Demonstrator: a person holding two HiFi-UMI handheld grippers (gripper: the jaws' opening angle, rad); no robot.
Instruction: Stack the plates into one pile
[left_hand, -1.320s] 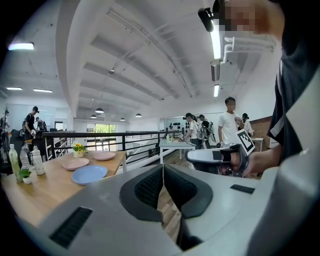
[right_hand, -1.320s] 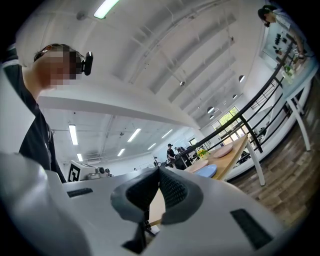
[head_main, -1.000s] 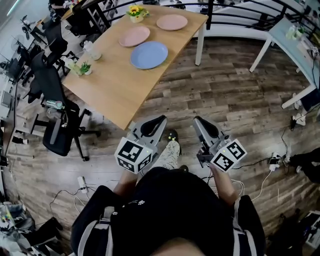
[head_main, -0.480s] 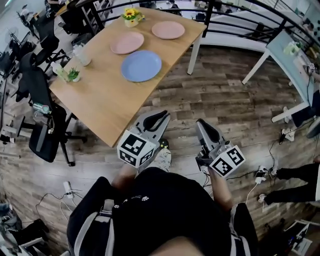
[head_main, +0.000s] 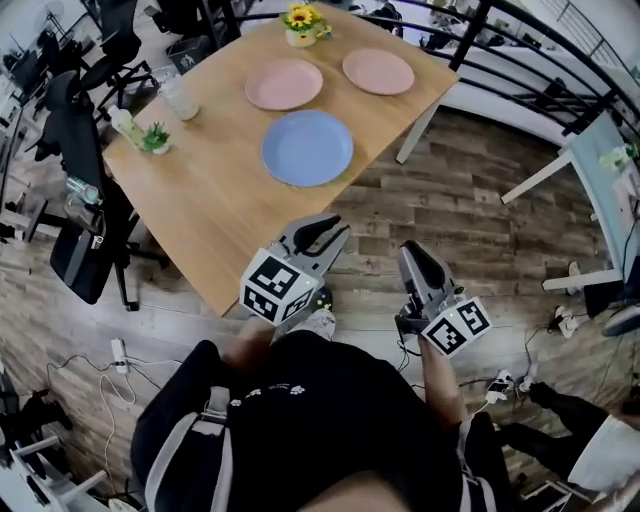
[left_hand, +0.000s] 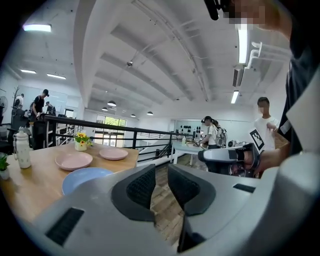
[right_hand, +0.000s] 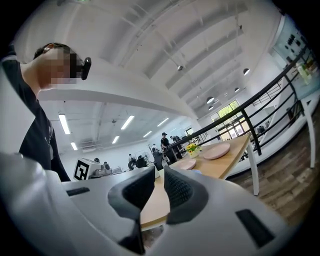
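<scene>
1. Plates sit upper centre on table (head_main: 205, 195): blue plate (head_main: 307, 148) nearest, left pink plate (head_main: 284, 84) and right pink plate (head_main: 378, 71) behind it, all apart. No pile yet.
2. Left gripper (head_main: 335, 228), lower centre: jaws just been opening, narrow gap, nothing in it. Right gripper (head_main: 410, 250) beside it: slightly apart, empty too.
3. Prob. approach step: open wider, come in low & level at a pink plate's rim.

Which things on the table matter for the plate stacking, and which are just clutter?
Job: blue plate; middle pink plate; pink plate at the table corner.
Just lying about: yellow flower pot; clear jar; small green plant.
</scene>
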